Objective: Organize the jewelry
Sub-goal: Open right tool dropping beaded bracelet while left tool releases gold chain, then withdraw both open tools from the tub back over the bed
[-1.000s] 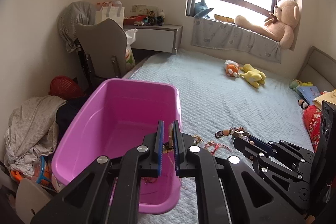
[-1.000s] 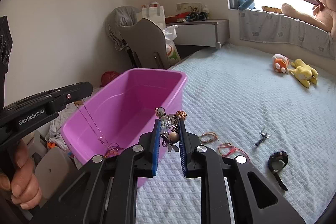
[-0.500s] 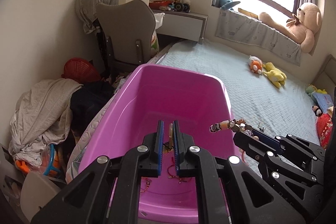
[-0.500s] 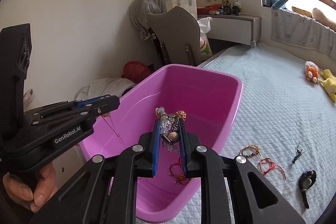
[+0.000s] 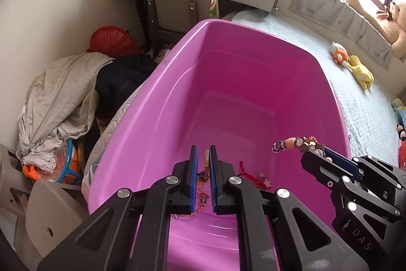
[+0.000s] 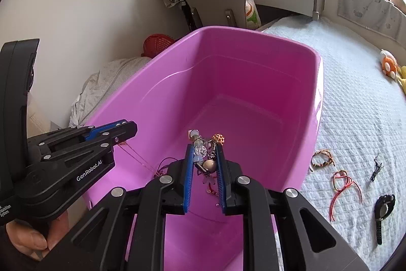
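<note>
the right gripper (image 6: 205,164) has its blue-padded fingers (image 6: 189,169) pinching a beaded bracelet (image 6: 205,151), whose beads bunch up between and above the tips, and it hangs over the near end of the pink tub (image 6: 314,103). the left gripper (image 5: 203,169) has its fingers nearly pressed together on something thin; from the right wrist view this reads as a fine chain necklace (image 6: 137,156) trailing from the tips down into the tub. on the tub floor just beyond both tools lie a few pieces already dropped in, among them a red cord bracelet (image 5: 250,174). so part of the job looks done, and both held pieces seem ready to be let go into the tub. out on the bed (image 6: 355,118), to the right of the tub, more is left: a braided bracelet (image 6: 321,158), a red string loop (image 6: 342,184), a small dark clip-like thing (image 6: 376,168) and a black wristwatch (image 6: 383,210). the tub floor nearest the grippers is hidden by their bodies, so i cannot count what is inside, and the thin chain is hard to trace in the left wrist view
</note>
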A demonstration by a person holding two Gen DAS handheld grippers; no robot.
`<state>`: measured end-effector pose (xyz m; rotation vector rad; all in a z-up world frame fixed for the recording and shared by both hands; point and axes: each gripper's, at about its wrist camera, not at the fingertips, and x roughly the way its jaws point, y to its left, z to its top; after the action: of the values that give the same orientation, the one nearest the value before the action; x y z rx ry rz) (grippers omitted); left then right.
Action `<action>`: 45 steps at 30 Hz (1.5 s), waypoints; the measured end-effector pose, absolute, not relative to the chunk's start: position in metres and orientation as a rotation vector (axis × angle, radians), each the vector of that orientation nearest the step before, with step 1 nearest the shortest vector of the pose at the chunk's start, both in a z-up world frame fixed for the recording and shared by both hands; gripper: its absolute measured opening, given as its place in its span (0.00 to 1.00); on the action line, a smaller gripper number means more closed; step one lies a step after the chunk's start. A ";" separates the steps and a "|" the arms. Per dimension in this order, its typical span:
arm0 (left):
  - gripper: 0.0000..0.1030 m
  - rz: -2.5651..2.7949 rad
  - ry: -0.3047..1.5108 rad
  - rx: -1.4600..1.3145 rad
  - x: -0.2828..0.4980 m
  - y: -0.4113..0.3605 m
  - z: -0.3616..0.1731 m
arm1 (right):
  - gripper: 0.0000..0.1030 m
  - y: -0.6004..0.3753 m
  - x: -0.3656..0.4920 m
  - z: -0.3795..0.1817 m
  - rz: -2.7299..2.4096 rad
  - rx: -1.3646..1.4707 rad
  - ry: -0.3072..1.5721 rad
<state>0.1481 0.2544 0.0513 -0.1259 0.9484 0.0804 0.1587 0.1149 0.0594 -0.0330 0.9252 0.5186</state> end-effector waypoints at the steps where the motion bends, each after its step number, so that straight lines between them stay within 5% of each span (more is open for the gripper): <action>1: 0.09 0.085 0.964 -0.132 0.150 0.256 0.048 | 0.16 0.117 0.160 0.058 0.515 -0.039 0.932; 6: 0.10 0.131 1.002 -0.145 0.151 0.261 0.041 | 0.26 0.119 0.160 0.057 0.480 -0.067 0.922; 8: 0.23 0.148 1.005 -0.137 0.149 0.262 0.041 | 0.35 0.118 0.157 0.060 0.469 -0.077 0.902; 10: 0.68 0.168 1.005 -0.142 0.148 0.265 0.042 | 0.39 0.116 0.154 0.063 0.463 -0.084 0.885; 12: 0.81 0.173 0.975 -0.164 0.142 0.267 0.046 | 0.42 0.112 0.152 0.066 0.459 -0.088 0.877; 45: 0.84 0.194 0.933 -0.131 0.110 0.250 0.070 | 0.54 0.079 0.120 0.076 0.478 0.004 0.853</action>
<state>0.1101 0.2499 0.0699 -0.1313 0.9332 0.1938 0.1204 0.0786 0.0764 0.0042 0.8535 0.4775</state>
